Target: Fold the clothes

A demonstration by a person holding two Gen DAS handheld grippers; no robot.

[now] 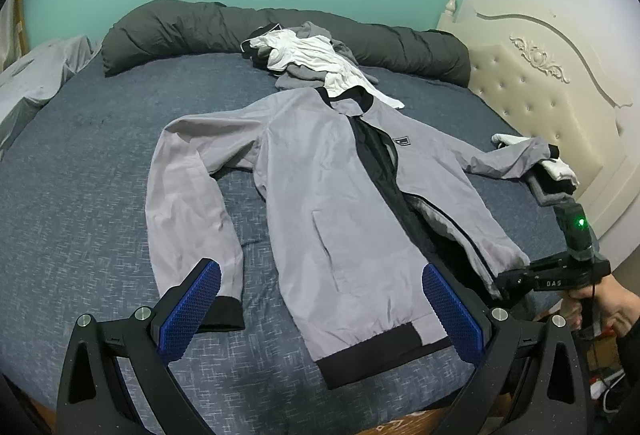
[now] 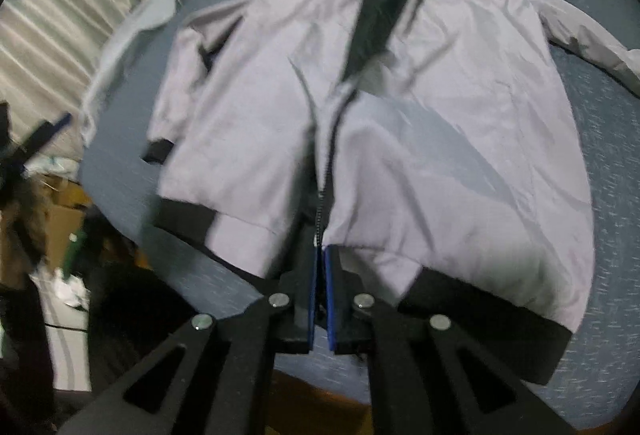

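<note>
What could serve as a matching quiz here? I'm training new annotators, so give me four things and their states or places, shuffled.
Things:
1. left gripper
2. right gripper
3. grey jacket
4. pile of clothes

States or places:
A. heaped beyond the collar
B. shut on the front edge by the zip
C. spread flat on the bed
D. open, holding nothing

Pairs: 1-D, 2-B, 3-C, 4-A

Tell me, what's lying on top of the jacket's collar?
A white garment from the heap of clothes drapes over the black collar of the grey jacket. Grey pieces lie beneath it; what else the heap hides cannot be seen.
</note>
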